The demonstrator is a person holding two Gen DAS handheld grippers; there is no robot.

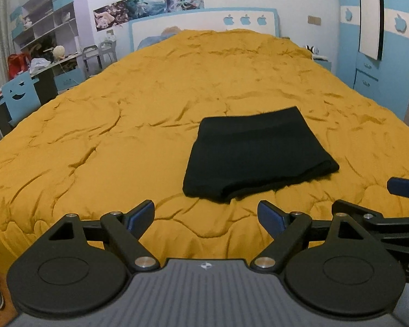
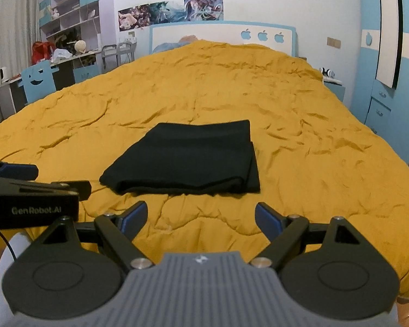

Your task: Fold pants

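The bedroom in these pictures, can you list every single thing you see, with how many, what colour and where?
pants: one, black, folded flat on the quilt, touching no gripper
quilt: one, mustard yellow, covering the bed
headboard: one, white with blue edge and three blue apples, far end
posters: several, blue and pink, on the wall above the headboard
shelves: one unit, white and blue, far left
chair: one, blue with a smiley cut-out, left of the bed
wardrobe: one, blue and white, right
left hand-held gripper: black with blue pads, open, empty
right hand-held gripper: same, open, empty
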